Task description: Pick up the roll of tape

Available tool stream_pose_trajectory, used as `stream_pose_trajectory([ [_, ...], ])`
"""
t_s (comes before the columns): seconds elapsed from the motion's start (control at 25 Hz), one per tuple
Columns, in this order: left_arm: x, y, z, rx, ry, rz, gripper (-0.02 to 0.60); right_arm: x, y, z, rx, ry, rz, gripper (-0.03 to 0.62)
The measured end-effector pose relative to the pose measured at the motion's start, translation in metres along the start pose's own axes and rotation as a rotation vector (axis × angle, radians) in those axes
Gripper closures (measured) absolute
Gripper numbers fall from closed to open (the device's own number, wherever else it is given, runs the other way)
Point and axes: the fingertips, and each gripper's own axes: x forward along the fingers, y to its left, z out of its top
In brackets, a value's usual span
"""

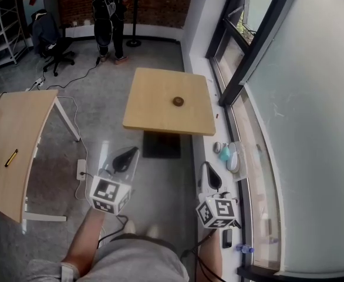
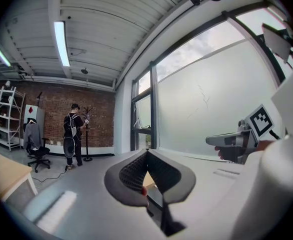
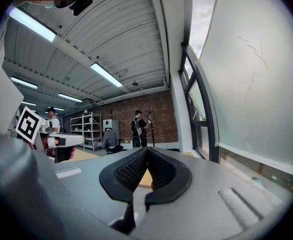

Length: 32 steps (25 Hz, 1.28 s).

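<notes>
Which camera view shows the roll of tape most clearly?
The head view: the roll of tape lies in plain sight on the square table, seen from above. Both gripper views look level across the room, and no tape can be made out in them.

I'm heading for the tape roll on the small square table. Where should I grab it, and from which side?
The roll of tape looks to lie flat on the table, hole up. Probably best taken from above, pinching its ring wall: one jaw in the hole, one outside.
</notes>
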Motion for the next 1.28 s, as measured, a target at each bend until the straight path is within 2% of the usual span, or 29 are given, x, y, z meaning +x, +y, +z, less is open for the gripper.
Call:
stream_pose_trajectory([
  [0.28, 0.019, -0.020, -0.007, 0.004, 0.000, 0.030, 0.581, 0.007, -0.025, -0.006, -0.008, 0.010, 0.047, 0.579],
  [0.6, 0.048, -0.020, -0.018, 0.014, 0.025, 0.061, 0.581, 0.037, -0.043, -0.017, -0.012, 0.045, 0.092, 0.580],
  [0.88, 0.092, 0.014, -0.021, -0.007, 0.018, 0.101, 0.581, 0.090, -0.050, -0.019, -0.011, 0.049, 0.132, 0.580],
  [1.08, 0.136, 0.042, -0.021, -0.007, 0.019, 0.087, 0.581, 0.138, -0.058, -0.015, -0.016, 0.049, 0.125, 0.580],
  [1.28, 0.182, 0.070, -0.029, -0.017, 0.055, 0.065, 0.581, 0.189, -0.063, -0.019, 0.000, 0.079, 0.123, 0.579],
])
